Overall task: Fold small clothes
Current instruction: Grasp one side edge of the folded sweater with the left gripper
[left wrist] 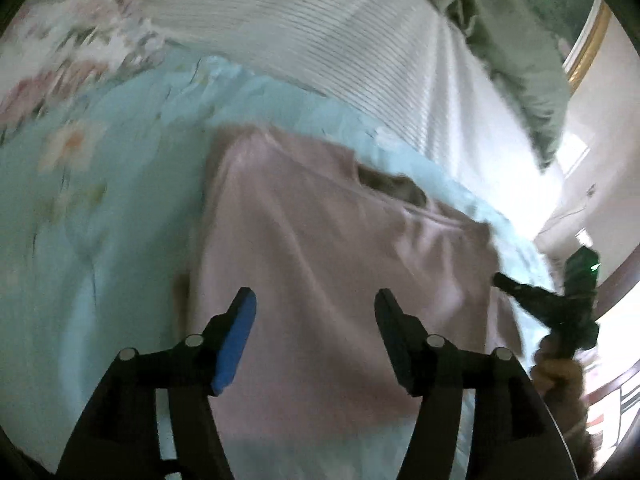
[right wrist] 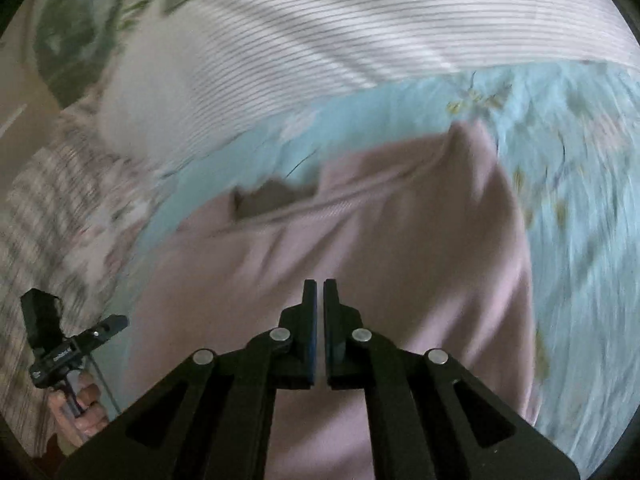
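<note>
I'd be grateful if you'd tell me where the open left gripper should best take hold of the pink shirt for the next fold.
Probably at a side edge of the pink shirt, not mid-panel: it lies flat on the blue floral quilt, neckline away, so only its edges offer a lip. The left gripper hovers open over the middle; slide in low from its outer side.

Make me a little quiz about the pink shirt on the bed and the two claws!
1. True or false: the left claw is wide open above the pink shirt.
2. The pink shirt lies on: A) the light blue floral quilt; B) a wooden table; C) a basket.
3. Fill in: the right claw's fingers are nearly ___.

Key: 1 true; 2 A; 3 closed.
</note>
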Motion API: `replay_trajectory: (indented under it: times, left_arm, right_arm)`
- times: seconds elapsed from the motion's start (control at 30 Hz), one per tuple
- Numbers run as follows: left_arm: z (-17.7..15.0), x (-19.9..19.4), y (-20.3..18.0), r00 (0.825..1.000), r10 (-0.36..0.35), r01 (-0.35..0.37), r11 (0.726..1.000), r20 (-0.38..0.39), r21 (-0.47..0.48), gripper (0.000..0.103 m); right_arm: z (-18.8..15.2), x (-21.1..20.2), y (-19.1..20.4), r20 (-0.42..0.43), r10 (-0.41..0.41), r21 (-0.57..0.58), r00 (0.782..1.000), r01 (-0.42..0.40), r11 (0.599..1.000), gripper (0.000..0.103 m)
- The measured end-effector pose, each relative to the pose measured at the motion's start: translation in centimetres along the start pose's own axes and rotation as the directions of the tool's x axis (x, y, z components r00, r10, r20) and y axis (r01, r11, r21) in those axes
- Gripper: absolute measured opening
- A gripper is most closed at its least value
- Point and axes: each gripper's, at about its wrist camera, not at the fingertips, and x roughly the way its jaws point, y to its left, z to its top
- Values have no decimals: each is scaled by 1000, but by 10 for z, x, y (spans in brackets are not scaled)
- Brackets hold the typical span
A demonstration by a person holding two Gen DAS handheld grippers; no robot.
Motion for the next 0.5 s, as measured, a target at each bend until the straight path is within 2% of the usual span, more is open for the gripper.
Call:
replay_trajectory:
  times: [0.1, 0.23, 0.33, 0.5]
  left_arm:
    - [-40, -19, 1, 999, -32, 29, 997, -30, -77, 69]
    - [-85, -15, 5, 992, -79, 60, 980, -93, -191, 69]
    - [-95, -1, 10, 989, -96, 66, 966, -112, -249, 69]
    - [-87, 14, 20, 996, -79, 64, 942, -33, -331, 69]
  right_arm:
    - [-31, -17, 9, -9, 38, 2, 999, -38, 999, 4]
    - [-68, -38, 13, 5, 93, 52, 996, -93, 994, 4]
    - [-85, -43, 9, 21, 98, 96, 995, -100, 990, 6]
    - [-106, -48, 4, 28, 100, 171, 995, -104, 980, 7]
